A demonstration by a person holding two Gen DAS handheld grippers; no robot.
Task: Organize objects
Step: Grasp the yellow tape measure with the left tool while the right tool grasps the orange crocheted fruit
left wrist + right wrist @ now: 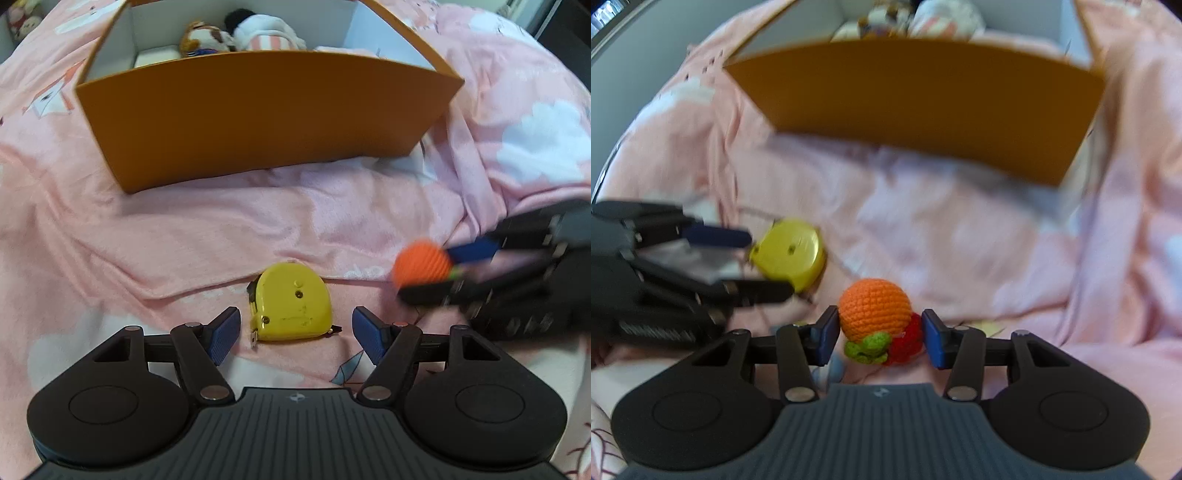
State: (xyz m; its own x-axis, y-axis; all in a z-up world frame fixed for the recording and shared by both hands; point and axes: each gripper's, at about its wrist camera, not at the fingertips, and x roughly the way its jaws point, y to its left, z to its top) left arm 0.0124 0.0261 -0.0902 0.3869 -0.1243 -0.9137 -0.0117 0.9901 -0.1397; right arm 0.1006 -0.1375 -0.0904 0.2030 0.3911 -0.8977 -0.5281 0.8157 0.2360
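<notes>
A yellow tape measure (291, 301) lies on the pink blanket between the open pads of my left gripper (295, 334); it also shows in the right wrist view (790, 254). My right gripper (881, 336) is shut on an orange crocheted toy (873, 310) with green and red parts. The toy (421, 266) and right gripper (461, 269) appear blurred at the right of the left wrist view. An orange box (258, 118) stands ahead, holding plush toys (236, 35); it also shows in the right wrist view (923, 99).
The pink blanket (184, 240) is wrinkled and rises in folds at the right (517, 129). The left gripper (768, 266) shows at the left of the right wrist view.
</notes>
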